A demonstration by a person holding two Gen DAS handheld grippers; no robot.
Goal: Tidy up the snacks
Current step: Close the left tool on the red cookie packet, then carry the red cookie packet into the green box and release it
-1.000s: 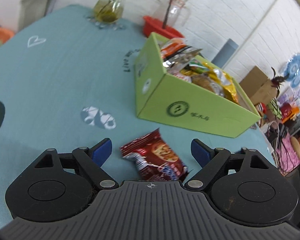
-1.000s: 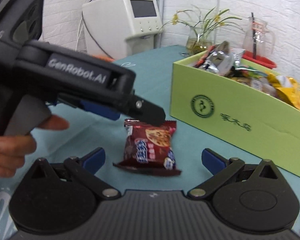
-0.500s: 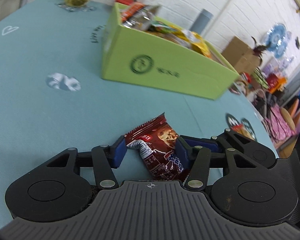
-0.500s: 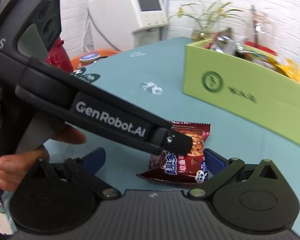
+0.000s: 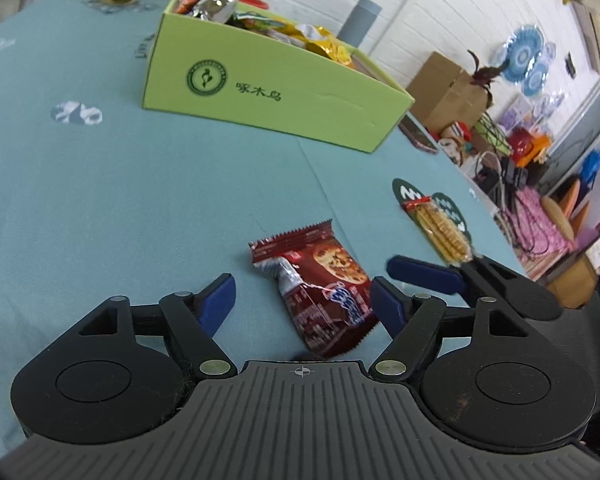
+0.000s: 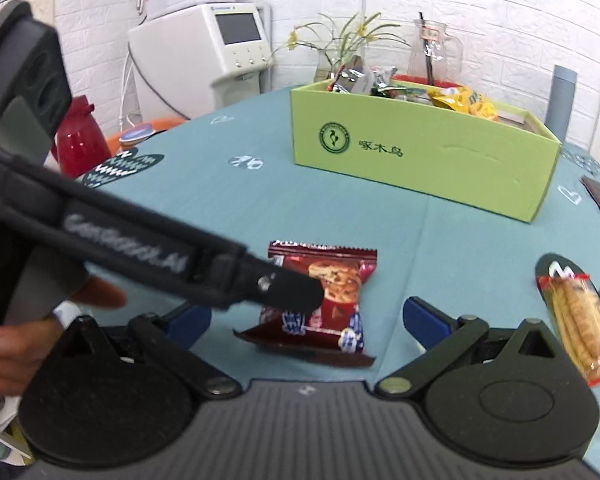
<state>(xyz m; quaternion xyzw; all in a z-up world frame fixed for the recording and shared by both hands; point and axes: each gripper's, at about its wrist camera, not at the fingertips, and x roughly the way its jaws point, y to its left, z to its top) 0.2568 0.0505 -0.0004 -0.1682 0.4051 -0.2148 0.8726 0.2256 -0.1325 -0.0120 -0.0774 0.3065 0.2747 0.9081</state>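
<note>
- Just short of the green box (image 5: 276,92), on the teal desk (image 5: 100,208), the red cookie packet (image 5: 320,288) is lying flat between the left gripper (image 5: 304,300)'s blue pads.
- Left jaws are standing apart w/ the packet between them; they have just been opening again after a squeeze. The right-hand pad looks to be at the wrapper's edge, the other pad is clear of it, so no grip as far as I can tell.
- Right gripper (image 6: 306,320) is hovering on the packet's near side, farther from the box; its jaws are wide apart and holding nothing. In the right wrist view the left gripper's black finger is crossing in front of the wrapper.
- The box is already carrying a heap of snack bags, piled toward its far end; the near end looks less full.
- A second loose item, a clear-wrapped cracker pack (image 5: 440,232), is lying to the right of the red packet, also outside the box, well apart from its corner.
- Step in hand, as I read it: getting a proper hold on the red packet, prob. a re-grip.
- Next move is calling for both pads to close across the wrapper's width, then a lift over the box's front wall and a release inside.
- Risk: the wrapper is thin and slick, so it may be slipping or crumpling instead of lifting.
</note>
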